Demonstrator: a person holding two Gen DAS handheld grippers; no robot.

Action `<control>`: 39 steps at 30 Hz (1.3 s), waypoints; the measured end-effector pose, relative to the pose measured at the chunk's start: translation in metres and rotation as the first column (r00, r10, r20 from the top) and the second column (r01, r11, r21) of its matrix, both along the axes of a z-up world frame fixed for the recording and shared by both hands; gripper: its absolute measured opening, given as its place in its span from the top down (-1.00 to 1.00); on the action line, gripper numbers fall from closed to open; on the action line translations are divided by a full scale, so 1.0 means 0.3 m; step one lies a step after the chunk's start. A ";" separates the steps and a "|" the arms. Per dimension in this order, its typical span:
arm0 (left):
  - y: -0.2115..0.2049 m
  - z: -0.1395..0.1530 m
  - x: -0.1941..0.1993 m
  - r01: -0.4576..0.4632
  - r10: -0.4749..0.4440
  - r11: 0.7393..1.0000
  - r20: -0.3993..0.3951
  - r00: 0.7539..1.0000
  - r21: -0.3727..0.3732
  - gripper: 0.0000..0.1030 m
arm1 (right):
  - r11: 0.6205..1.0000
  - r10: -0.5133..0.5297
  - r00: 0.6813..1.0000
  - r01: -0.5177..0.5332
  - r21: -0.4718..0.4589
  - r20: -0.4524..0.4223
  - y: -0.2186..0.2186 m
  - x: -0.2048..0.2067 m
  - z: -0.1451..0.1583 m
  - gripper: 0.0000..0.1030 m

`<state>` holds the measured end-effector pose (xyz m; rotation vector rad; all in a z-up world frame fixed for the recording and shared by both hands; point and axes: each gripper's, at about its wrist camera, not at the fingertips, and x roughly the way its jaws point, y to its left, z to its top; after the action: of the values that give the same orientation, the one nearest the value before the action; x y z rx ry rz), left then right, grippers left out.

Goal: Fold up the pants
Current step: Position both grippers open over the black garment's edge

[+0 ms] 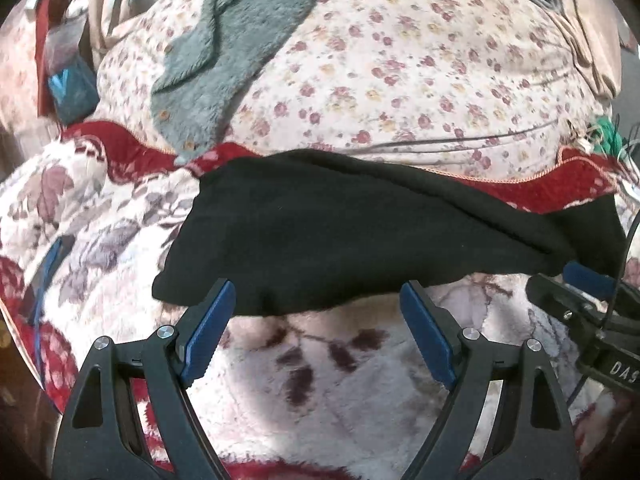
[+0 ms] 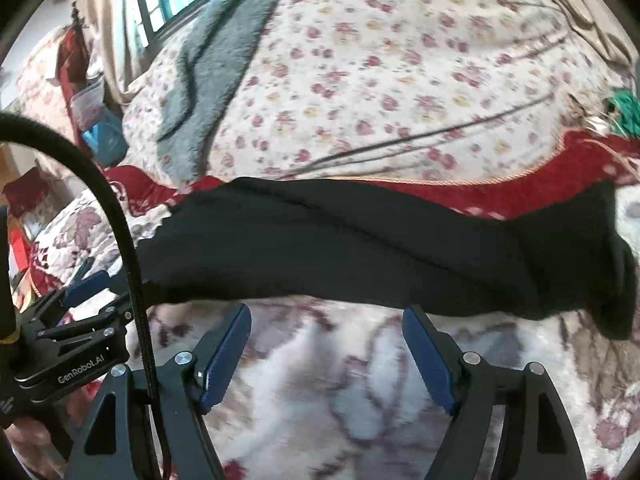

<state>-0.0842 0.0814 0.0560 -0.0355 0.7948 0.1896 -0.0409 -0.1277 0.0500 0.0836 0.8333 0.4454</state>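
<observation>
Both tongs tilt downward toward the bed. Left gripper (image 1: 316,296) released, jaws spread wide, nothing between them; right gripper (image 2: 326,320) likewise released and empty. Black pants (image 1: 340,240) lie as a folded band across mid-frame, near edge just above the fingertips, on a plush floral blanket (image 1: 320,380). Beyond: flowered quilt (image 1: 400,72), grey fleece garment (image 1: 248,40) upper left. Black cable (image 2: 132,264) crosses the right view's left side.

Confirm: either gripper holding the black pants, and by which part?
Nothing held. Left gripper and right gripper both stand open just short of the near edge of the black fabric pants lying on the floral fleece blanket.
</observation>
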 end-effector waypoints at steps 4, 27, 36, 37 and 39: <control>0.015 0.026 -0.007 -0.050 0.050 0.997 -0.011 0.999 0.055 -0.66 | 0.999 0.031 1.000 -0.031 -0.033 0.002 0.069 -0.003 -0.010 -0.50; 0.130 -0.048 -0.011 -0.156 0.158 0.987 0.063 0.985 -0.047 -0.66 | 0.994 0.083 0.996 -0.086 -0.072 -0.046 0.158 0.016 -0.073 -0.49; 0.128 -0.047 -0.008 -0.157 0.159 0.986 0.049 0.986 -0.048 -0.66 | 0.993 0.090 0.994 -0.094 -0.073 -0.057 0.161 0.021 -0.085 -0.49; 0.129 -0.047 -0.006 -0.158 0.160 0.986 0.045 0.986 -0.050 -0.66 | 0.993 0.087 0.994 -0.092 -0.073 -0.058 0.160 0.022 -0.087 -0.49; 0.133 -0.050 -0.003 -0.158 0.160 0.986 0.038 0.986 -0.054 -0.66 | 0.993 0.086 0.994 -0.091 -0.074 -0.061 0.156 0.024 -0.092 -0.49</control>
<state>-0.0852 0.1211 0.0409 -0.1513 0.7553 0.3192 -0.0337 -0.0809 0.0223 -0.0117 0.9125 0.4956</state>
